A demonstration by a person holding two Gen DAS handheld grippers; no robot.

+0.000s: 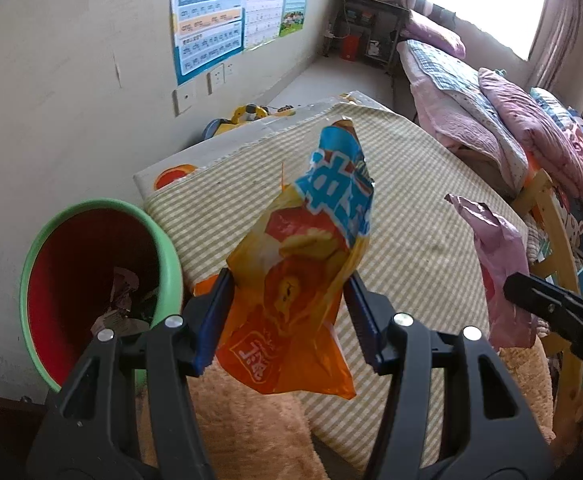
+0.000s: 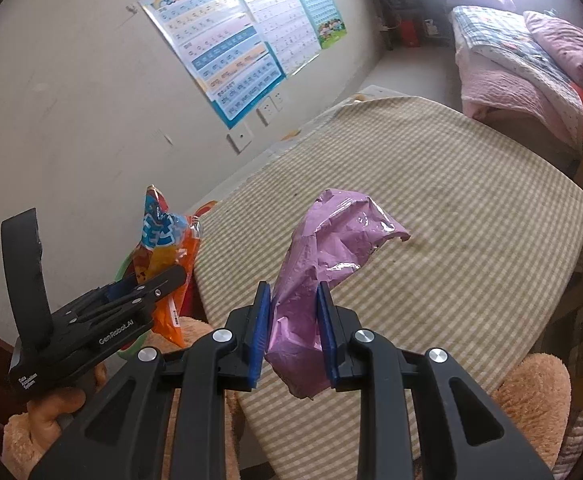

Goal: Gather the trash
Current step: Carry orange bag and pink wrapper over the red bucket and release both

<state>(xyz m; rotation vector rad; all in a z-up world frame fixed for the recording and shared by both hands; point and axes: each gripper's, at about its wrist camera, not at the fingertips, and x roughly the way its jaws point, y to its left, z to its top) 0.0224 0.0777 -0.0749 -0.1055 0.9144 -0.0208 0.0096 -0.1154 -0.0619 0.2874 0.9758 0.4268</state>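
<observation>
My left gripper (image 1: 289,312) is shut on an orange and blue snack bag (image 1: 303,264) and holds it upright above the table's near edge. The same bag (image 2: 167,256) and the left gripper (image 2: 143,284) show at the left of the right wrist view. My right gripper (image 2: 293,328) is shut on a crumpled pink wrapper (image 2: 327,260), held above the table; that wrapper (image 1: 499,264) and the right gripper's finger (image 1: 551,304) show at the right of the left wrist view. A green bin with a red inside (image 1: 91,280) stands left of the table and holds some trash.
The table has a beige striped cloth (image 1: 411,208). A tan plush toy (image 1: 243,420) lies below the grippers. A wall with posters (image 1: 227,12) is at the left. A bed with pink bedding (image 1: 491,120) and a wooden chair (image 1: 555,240) are at the right.
</observation>
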